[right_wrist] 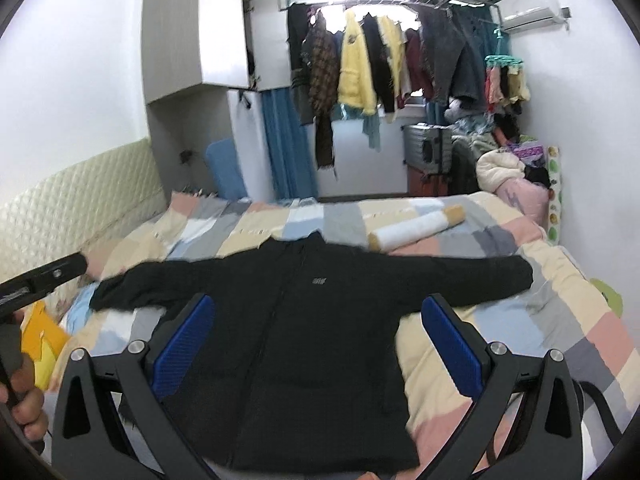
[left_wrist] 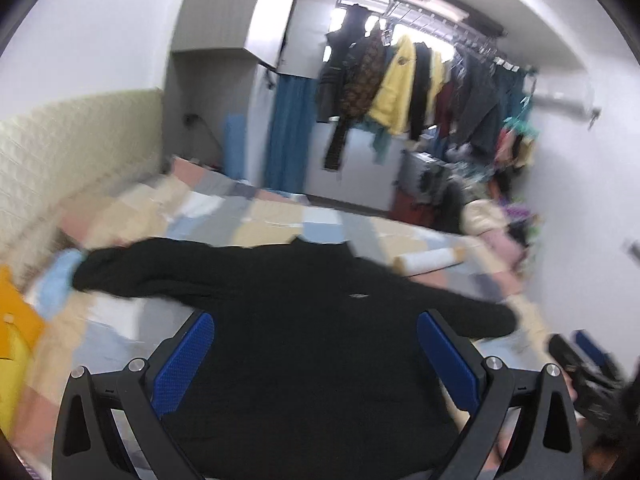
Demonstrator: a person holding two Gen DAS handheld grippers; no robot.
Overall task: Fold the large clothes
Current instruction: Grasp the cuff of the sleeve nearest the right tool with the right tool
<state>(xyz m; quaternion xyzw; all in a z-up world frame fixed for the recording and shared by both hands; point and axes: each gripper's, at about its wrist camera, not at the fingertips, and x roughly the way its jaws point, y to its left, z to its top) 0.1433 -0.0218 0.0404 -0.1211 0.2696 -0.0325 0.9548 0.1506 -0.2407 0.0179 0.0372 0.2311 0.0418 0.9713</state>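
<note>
While both grippers hang unclenched and empty, the black jacket (right_wrist: 296,332) lies flat on the bed (right_wrist: 560,320), sleeves spread crosswise. Left gripper (left_wrist: 316,364) and right gripper (right_wrist: 318,350) both face its hem; neither appears nearer.

A home bedroom. Ahead of my claws lies a bed with a patchwork quilt (right_wrist: 500,240) and padded headboard (right_wrist: 80,196) to my left; beyond it, garments hang on a ceiling rack (right_wrist: 360,60), an air conditioner (right_wrist: 528,16) to the right.
</note>
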